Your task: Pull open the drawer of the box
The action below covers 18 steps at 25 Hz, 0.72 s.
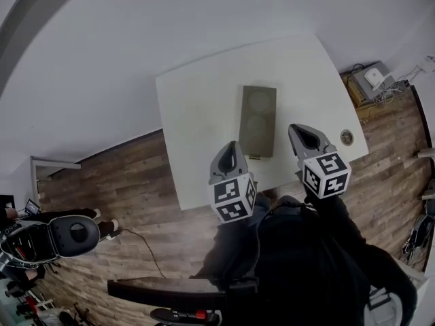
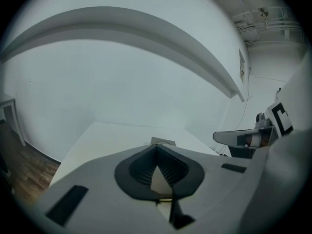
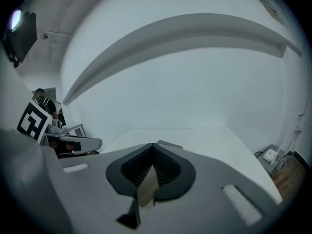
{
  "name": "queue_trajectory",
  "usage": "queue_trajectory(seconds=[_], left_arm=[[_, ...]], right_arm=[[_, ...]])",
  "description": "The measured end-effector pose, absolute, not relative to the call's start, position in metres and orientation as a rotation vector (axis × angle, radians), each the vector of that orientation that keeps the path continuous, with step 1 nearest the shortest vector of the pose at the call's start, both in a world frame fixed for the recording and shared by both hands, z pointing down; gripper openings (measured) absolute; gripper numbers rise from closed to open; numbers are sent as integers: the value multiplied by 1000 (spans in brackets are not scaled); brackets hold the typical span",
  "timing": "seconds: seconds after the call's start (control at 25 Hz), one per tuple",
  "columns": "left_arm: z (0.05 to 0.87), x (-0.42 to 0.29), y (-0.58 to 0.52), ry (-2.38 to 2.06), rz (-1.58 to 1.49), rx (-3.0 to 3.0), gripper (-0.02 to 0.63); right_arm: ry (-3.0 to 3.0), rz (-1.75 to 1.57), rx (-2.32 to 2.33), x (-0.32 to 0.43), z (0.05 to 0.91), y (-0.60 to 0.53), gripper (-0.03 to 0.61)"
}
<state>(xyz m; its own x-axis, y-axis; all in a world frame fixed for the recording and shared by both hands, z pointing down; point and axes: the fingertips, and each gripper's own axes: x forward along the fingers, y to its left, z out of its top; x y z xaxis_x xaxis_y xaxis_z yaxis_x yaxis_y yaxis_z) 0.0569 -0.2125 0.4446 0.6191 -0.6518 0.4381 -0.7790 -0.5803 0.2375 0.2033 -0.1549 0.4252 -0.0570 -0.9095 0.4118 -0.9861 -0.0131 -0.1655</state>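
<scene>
A long grey-olive box lies in the middle of the white table, its short end with a small brass handle turned toward me. My left gripper hovers over the table's near edge, just left of that end, jaws shut and empty. My right gripper hangs to the box's right, jaws also shut with nothing in them. In the left gripper view the box peeks over the closed tips. In the right gripper view the box shows just past the closed tips.
A round metal grommet sits in the tabletop at the near right. Cables and small devices lie on the wood floor right of the table. White walls stand behind it. A dark bulky object is on the floor at the far left.
</scene>
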Motion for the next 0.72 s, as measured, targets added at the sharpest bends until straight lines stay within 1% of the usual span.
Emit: queue_trajectory(seconds=[0.32,0.72], left_arm=[[457,30,-234,-1233,430,2348,-2],[485,15,-223,-1289,383,2114,-2]], right_arm=[[-2134,639,1858,177,440,-189,-3],[-2207,625,1562,171,464,-208,-3]])
